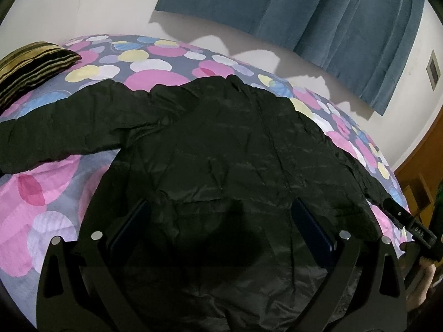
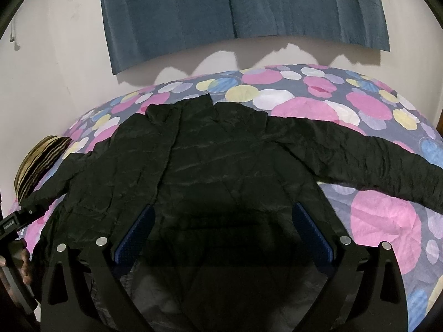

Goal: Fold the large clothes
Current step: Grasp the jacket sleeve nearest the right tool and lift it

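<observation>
The left gripper [image 1: 221, 235], jaws spread and holding nothing, hangs low in the frame over the black jacket [image 1: 235, 152]. The right gripper [image 2: 224, 235], equally spread, hovers over the same hem area. The jacket lies flat mid-frame on the spotted bedsheet [image 2: 382, 221], sleeves stretched sideways, probably laid out for folding. A striped pillow [image 1: 30, 66] sits upper left. No containers show.

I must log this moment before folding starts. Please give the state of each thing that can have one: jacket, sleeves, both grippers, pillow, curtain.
Black jacket: spread flat on the bed, unfolded.
Sleeves: both stretched out sideways.
Left gripper: open, holds nothing.
Right gripper: open, holds nothing.
Striped pillow: lies at the bed's edge.
Blue curtain: drawn closed.
</observation>
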A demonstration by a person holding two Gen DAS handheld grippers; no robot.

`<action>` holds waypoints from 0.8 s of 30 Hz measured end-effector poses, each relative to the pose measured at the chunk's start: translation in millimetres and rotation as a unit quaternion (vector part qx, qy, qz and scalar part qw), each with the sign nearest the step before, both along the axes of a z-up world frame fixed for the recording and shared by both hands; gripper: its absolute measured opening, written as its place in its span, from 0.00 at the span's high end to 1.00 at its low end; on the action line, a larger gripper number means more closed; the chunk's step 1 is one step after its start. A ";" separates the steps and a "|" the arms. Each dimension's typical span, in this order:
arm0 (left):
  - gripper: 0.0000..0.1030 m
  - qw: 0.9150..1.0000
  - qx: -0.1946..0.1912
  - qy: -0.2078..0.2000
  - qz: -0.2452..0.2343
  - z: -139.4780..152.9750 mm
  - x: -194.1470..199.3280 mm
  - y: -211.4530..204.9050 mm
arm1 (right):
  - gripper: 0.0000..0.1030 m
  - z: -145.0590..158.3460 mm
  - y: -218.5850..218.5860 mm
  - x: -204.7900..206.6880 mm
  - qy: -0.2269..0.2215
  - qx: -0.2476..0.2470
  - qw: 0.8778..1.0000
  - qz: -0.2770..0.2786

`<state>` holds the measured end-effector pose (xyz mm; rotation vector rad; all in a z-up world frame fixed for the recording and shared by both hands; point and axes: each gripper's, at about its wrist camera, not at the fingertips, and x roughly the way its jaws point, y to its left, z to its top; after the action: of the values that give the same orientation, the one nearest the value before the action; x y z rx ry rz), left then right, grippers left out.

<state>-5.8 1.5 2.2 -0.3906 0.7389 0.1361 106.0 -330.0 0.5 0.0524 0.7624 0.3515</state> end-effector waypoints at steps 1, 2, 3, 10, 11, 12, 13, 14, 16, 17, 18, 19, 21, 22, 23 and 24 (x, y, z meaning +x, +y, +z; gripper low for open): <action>0.02 1.000 0.000 -0.001 0.001 -0.2 -0.5 0.2 | 0.04 1.2 -2.9 1.3 -0.001 0.000 1.000 -0.002; 0.02 1.000 0.000 -0.001 0.001 -0.6 -0.7 0.9 | 0.04 3.2 -6.9 3.1 -0.002 0.003 1.000 -0.008; 0.02 1.000 0.000 -0.001 0.001 -1.2 -0.9 1.6 | 0.04 4.6 -13.2 4.7 -0.002 0.008 1.000 -0.013; 0.02 1.000 0.001 0.000 0.008 -3.7 -0.8 9.2 | 0.04 3.8 -101.9 38.1 0.030 0.101 0.991 -0.084; 0.02 1.000 0.001 0.000 0.010 -4.6 -0.8 11.0 | 0.05 -0.8 -124.0 44.2 0.040 0.127 0.986 -0.105; 0.02 1.000 0.000 0.001 0.012 -5.2 -0.1 12.5 | 0.05 -5.9 -143.6 48.3 0.049 0.151 0.980 -0.123; 0.02 1.000 0.000 0.002 0.013 -6.3 0.7 14.5 | 0.05 -11.4 -161.5 51.1 0.056 0.172 0.973 -0.141; 0.02 1.000 -0.001 0.003 0.015 -7.8 1.2 16.1 | 0.05 -17.5 -178.6 53.1 0.062 0.191 0.967 -0.158; 0.02 1.000 -0.004 0.008 0.019 -11.5 3.0 19.9 | 0.05 -31.6 -211.4 56.1 0.072 0.221 0.953 -0.194; 0.02 1.000 -0.008 0.011 0.022 -13.6 3.6 22.3 | 0.07 -39.3 -225.4 57.2 0.078 0.233 0.946 -0.210; 0.02 1.000 -0.012 0.012 0.023 -14.3 3.4 24.1 | 0.16 -48.1 -239.5 58.6 0.084 0.246 0.939 -0.227; 0.02 1.000 -0.016 0.011 0.024 -15.0 3.3 25.6 | 0.25 -54.8 -249.7 60.3 0.090 0.258 0.932 -0.237; 0.02 0.999 -0.020 0.010 0.026 -15.6 3.0 28.2 | 0.39 -73.2 -274.4 64.9 0.109 0.295 0.913 -0.258; 0.02 0.999 -0.018 0.010 0.027 -15.4 2.6 28.5 | 0.39 -80.1 -281.4 66.9 0.115 0.309 0.906 -0.264; 0.02 0.999 -0.016 0.009 0.028 -15.2 2.3 29.3 | 0.39 -86.0 -287.3 68.0 0.118 0.320 0.901 -0.269; 0.02 0.999 -0.015 0.007 0.029 -14.7 0.9 30.2 | 0.39 -92.7 -292.7 70.5 0.122 0.329 0.895 -0.276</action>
<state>-4.9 31.7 -12.5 -0.4406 0.7452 0.1826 176.5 -622.7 -92.2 0.9527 0.8105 0.0421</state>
